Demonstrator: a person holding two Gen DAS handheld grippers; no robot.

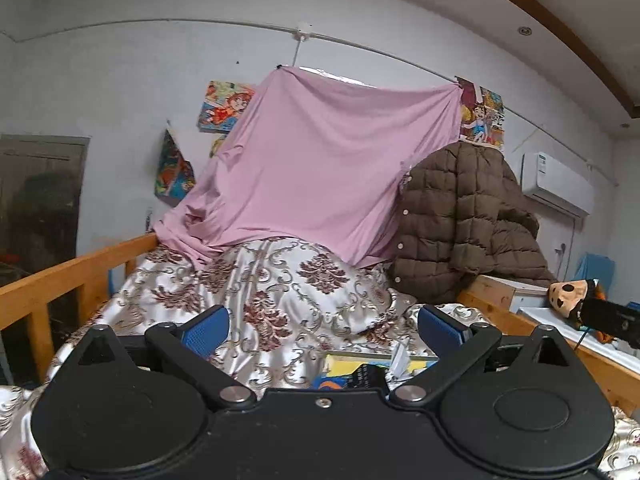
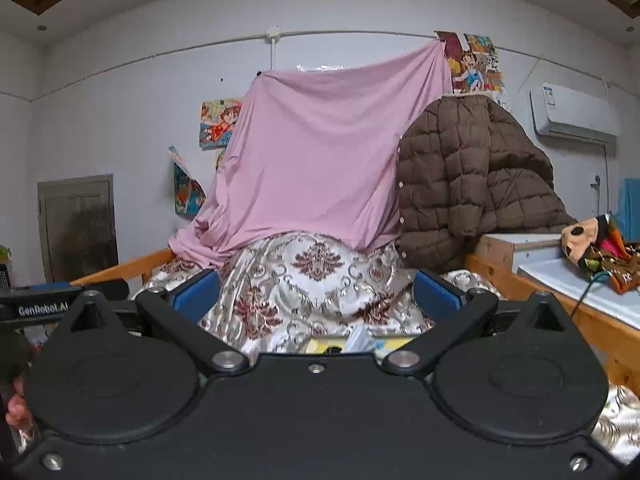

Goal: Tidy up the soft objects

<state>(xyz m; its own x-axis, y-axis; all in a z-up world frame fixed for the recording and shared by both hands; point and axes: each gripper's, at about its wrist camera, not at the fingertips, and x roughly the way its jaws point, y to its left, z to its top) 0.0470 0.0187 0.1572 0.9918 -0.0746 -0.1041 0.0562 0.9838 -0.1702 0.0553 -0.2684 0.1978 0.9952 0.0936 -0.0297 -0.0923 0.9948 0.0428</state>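
Note:
A silky quilt with a maroon floral pattern (image 1: 288, 284) is heaped on the bed; it also shows in the right wrist view (image 2: 312, 280). A pink sheet (image 1: 320, 168) hangs over its far end, also in the right wrist view (image 2: 320, 152). A brown puffer jacket (image 1: 460, 216) is piled at the right, seen too in the right wrist view (image 2: 464, 176). My left gripper (image 1: 322, 326) is open and empty above the quilt. My right gripper (image 2: 318, 292) is open and empty above the quilt. A yellow and blue flat item (image 1: 360, 368) lies just under the left gripper.
Wooden bed rails run along the left (image 1: 72, 272) and right (image 2: 560, 300). A white ledge (image 2: 580, 280) at the right holds an orange printed soft item (image 2: 596, 248). An air conditioner (image 2: 576, 114) and posters hang on the wall. The other gripper shows at the left edge (image 2: 40, 304).

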